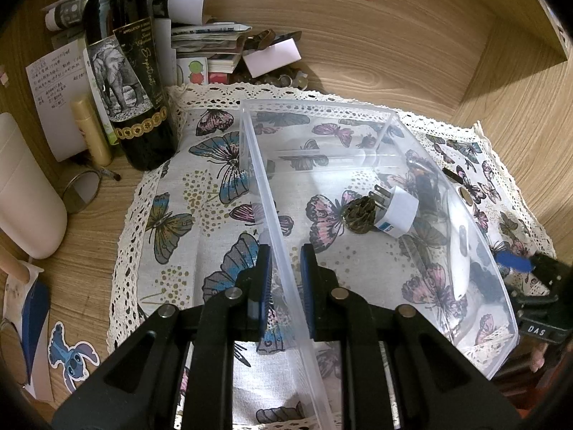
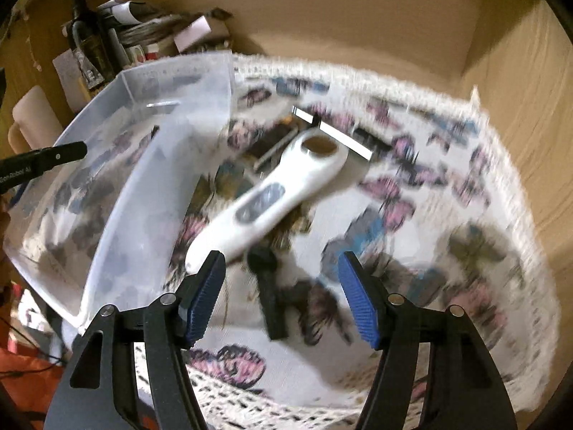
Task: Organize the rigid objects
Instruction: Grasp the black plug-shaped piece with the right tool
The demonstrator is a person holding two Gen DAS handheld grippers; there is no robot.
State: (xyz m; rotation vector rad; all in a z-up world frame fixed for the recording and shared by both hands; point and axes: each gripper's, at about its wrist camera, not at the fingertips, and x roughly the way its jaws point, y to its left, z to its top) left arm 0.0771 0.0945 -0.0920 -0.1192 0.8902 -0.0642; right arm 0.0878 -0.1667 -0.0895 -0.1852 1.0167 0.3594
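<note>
A clear plastic bin [image 1: 322, 114] stands on a butterfly cloth [image 1: 200, 193]. My left gripper [image 1: 284, 272] straddles the bin's near wall [image 1: 279, 243], its jaws close on either side; I cannot tell if they press it. Inside the bin lie a white plug adapter [image 1: 401, 211] and a dark pine cone [image 1: 358, 215]. A white-handled tool [image 2: 272, 193] lies on the cloth just right of the bin [image 2: 157, 165], beside a black object [image 2: 268, 294]. My right gripper [image 2: 283, 294] is open and empty above the tool's handle end. The right wrist view is blurred.
A dark wine bottle [image 1: 125, 71], a cream tube [image 1: 91, 129], a white container [image 1: 25, 193], papers [image 1: 57, 96] and a small mirror [image 1: 80, 190] crowd the left. Wooden walls [image 1: 394, 36] close the back and right. A metal blade [image 2: 333, 132] lies beyond the tool.
</note>
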